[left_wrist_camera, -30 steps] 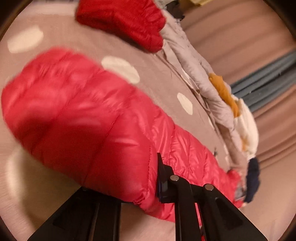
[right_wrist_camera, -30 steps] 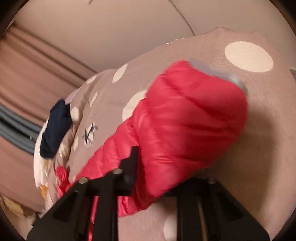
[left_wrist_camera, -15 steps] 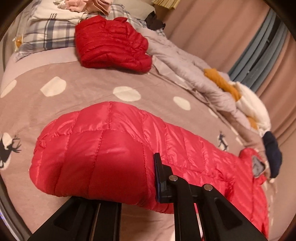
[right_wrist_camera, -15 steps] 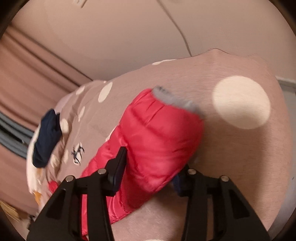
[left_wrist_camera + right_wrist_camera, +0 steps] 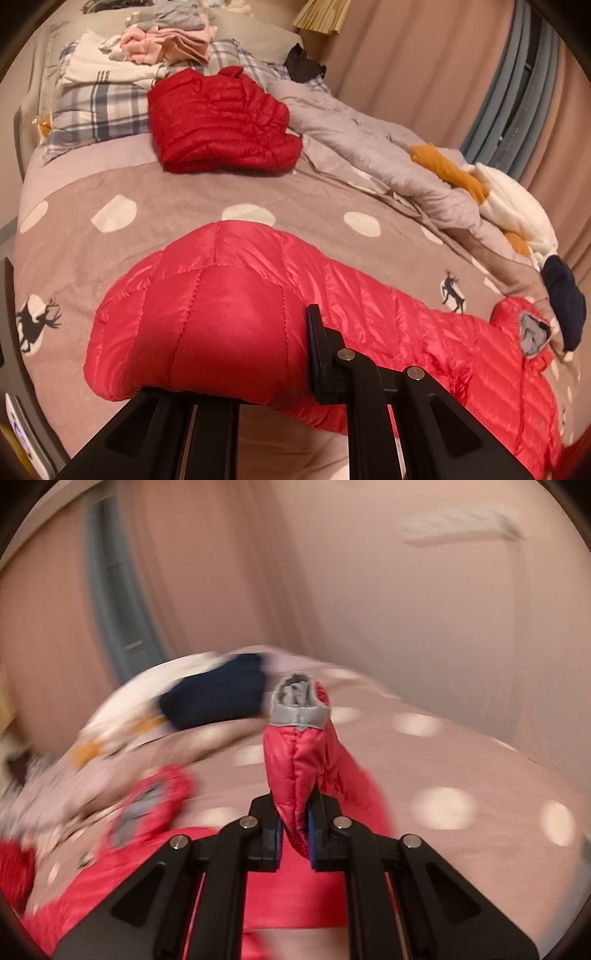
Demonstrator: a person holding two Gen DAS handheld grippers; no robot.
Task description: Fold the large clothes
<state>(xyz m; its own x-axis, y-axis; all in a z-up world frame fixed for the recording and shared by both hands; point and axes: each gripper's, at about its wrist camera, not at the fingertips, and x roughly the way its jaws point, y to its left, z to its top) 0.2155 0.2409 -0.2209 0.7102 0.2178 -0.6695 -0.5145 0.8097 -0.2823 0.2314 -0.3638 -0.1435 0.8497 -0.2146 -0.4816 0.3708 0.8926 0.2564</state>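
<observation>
A bright red puffer jacket [image 5: 369, 317] lies stretched across the dotted brown bedspread [image 5: 184, 199]. My left gripper [image 5: 236, 354] has its fingers spread wide around a bulky padded part of the jacket; only the right finger [image 5: 319, 343] shows, the left is hidden under the fabric. In the right wrist view my right gripper [image 5: 295, 830] is shut on a red sleeve [image 5: 306, 760] with a grey cuff [image 5: 299, 705], held up above the bed. The rest of the jacket [image 5: 147, 849] lies below, blurred.
A folded darker red puffer jacket [image 5: 218, 122] sits at the head of the bed by plaid pillows [image 5: 99, 107] and stacked clothes [image 5: 162, 44]. A grey duvet [image 5: 388, 155], orange-white clothes [image 5: 498, 195] and a navy item [image 5: 565, 302] lie along the right edge. Curtains hang behind.
My right gripper has closed on the sleeve near its cuff and swung it up and over. My left gripper pulled back a little; its view now shows the bed head.
</observation>
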